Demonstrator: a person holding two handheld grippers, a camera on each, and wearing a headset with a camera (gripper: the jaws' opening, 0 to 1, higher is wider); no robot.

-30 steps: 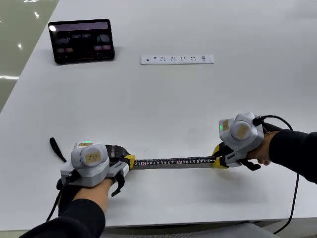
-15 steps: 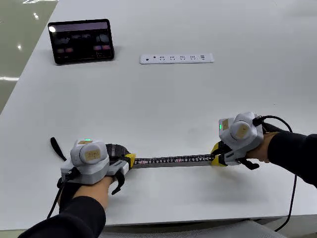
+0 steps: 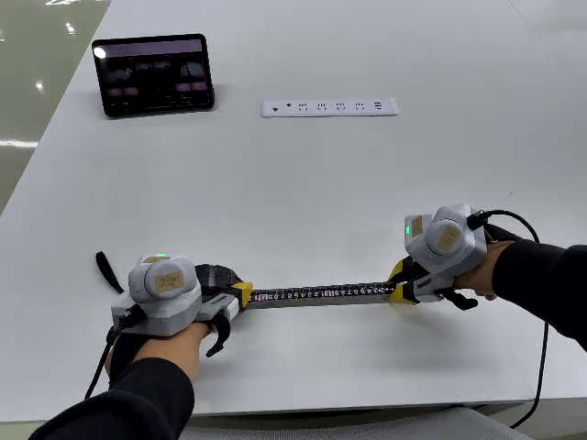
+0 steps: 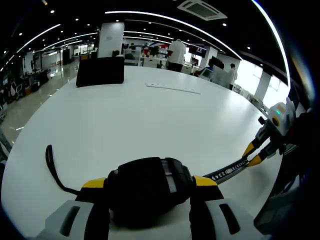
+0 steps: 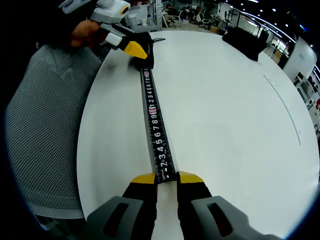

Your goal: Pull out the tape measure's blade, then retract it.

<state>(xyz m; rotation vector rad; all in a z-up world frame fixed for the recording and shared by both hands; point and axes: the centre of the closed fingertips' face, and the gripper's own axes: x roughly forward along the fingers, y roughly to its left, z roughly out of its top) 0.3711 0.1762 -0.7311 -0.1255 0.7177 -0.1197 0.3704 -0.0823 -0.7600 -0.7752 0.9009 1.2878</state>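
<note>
Tablet [image 3: 152,75] with a dark screen stands at the far left of the white table [image 3: 303,183], and a white power strip [image 3: 330,107] lies flat to its right, well apart from it. At the near left edge a black strap [image 3: 107,272] trails on the tabletop beside the left gripper [image 3: 225,289]. That gripper's yellow-tipped jaws are closed narrowly on the tape measure's black case [image 3: 215,278], which sits on the table between them; the left gripper view shows the case [image 4: 150,192] filling the gap between the jaws of the left gripper [image 4: 150,182], with the strap [image 4: 50,165] curling off to the left.

From the case the blade [image 3: 316,294] runs rightward, drawn out and lying low along the table, numbers facing up. Its free end is pinched between the nearly closed jaws of the right gripper [image 3: 396,284]. In the right gripper view the blade [image 5: 155,125] stretches straight away from the right gripper [image 5: 167,178] to the case [image 5: 145,42], with the smallest numbers nearest the jaws. A black cable [image 3: 523,229] loops off the right gripper past the person's dark sleeve.
</note>
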